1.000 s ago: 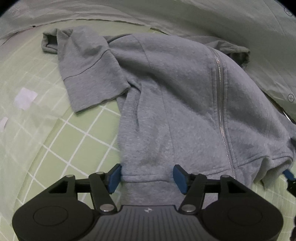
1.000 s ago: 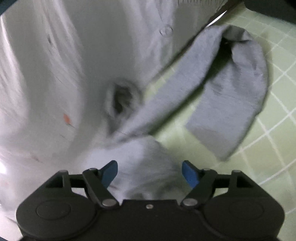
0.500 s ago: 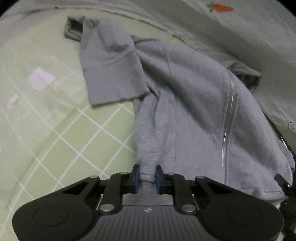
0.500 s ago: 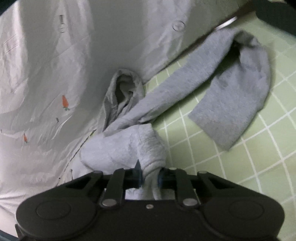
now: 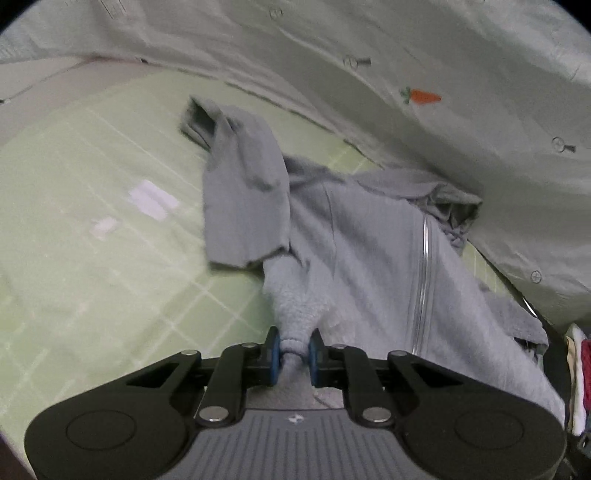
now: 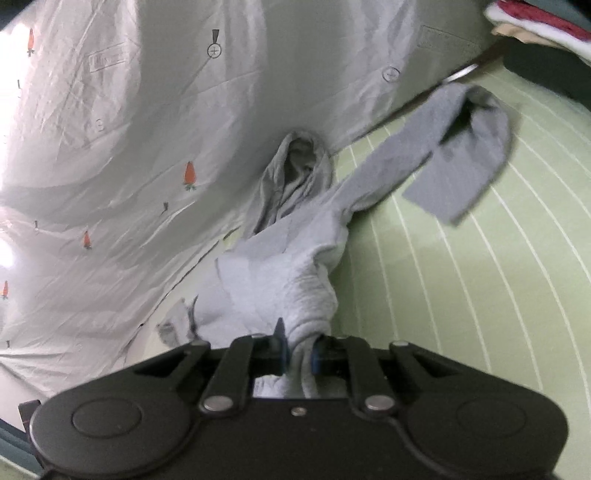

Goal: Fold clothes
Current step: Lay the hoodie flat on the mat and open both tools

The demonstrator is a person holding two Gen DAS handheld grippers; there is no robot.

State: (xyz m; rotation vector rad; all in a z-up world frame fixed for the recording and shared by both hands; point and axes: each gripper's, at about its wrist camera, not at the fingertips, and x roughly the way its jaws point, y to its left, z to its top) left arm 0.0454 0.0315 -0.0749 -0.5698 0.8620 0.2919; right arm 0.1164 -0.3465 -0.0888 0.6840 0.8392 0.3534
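My left gripper (image 5: 293,349) sits low in its camera's view, pointing forward over the bed, its blue fingers (image 5: 273,355) pressed together on a bunched fold of the grey zip hoodie's (image 5: 369,258) bottom hem. My right gripper (image 6: 297,350) is likewise low and pointing forward, its fingers pinched tight on another gathered bit of the same hem.

The grey zip hoodie lies on a pale green sheet with a white grid (image 5: 110,258), drawn up into a ridge toward each gripper. From the left camera I see its front with the silver zipper (image 5: 424,266) running down the middle. One sleeve (image 5: 243,199) is folded back on itself beside the body, its cuff end toward the far side of the bed. The hood (image 6: 299,166) lies crumpled and open against a white bedcover printed with small carrots (image 6: 147,147), which rises along the far edge of the bed.

From the right camera, the sleeve stretches away across the green sheet and doubles over at its end. Two white patches (image 5: 147,199) lie on the sheet well apart from the hoodie. Stacked clothes in red and white (image 6: 535,26) sit beyond the bed's corner.
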